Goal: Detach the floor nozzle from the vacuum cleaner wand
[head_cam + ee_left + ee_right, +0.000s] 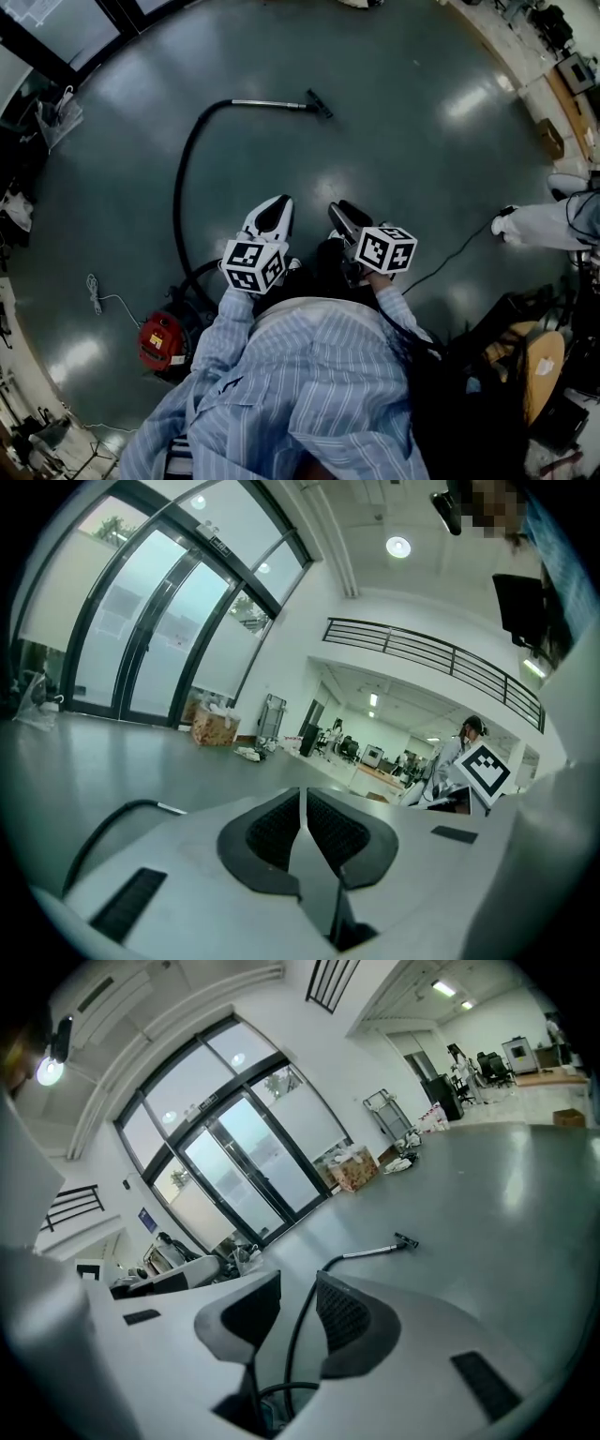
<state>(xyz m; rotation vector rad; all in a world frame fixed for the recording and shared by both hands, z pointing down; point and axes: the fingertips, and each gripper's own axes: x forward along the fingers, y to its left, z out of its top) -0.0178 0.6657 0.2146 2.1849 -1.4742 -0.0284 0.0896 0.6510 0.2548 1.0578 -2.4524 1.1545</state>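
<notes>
Your left gripper [300, 810] has its jaws pressed together on nothing. Your right gripper [298, 1309] has its jaws spread, and nothing is held between them. The floor nozzle [319, 103] lies on the floor [422, 159], well ahead of both grippers. It sits on the end of the wand [267, 103], whose black hose [181, 183] curves back to the red canister [161, 339] at your left.

Person wears light-blue shirt [309, 375], thin white stripes, long sleeves, buttoned-look cuffs. Just ahead of shirt cuffs: left gripper [277, 202], white shell, black inset; right gripper [339, 208], darker top. Cube of black-and-white square markers on each: left cube [253, 265], right cube [386, 249]. Pads [272, 832] dark grey, ribbed, in smooth white housings.
</notes>
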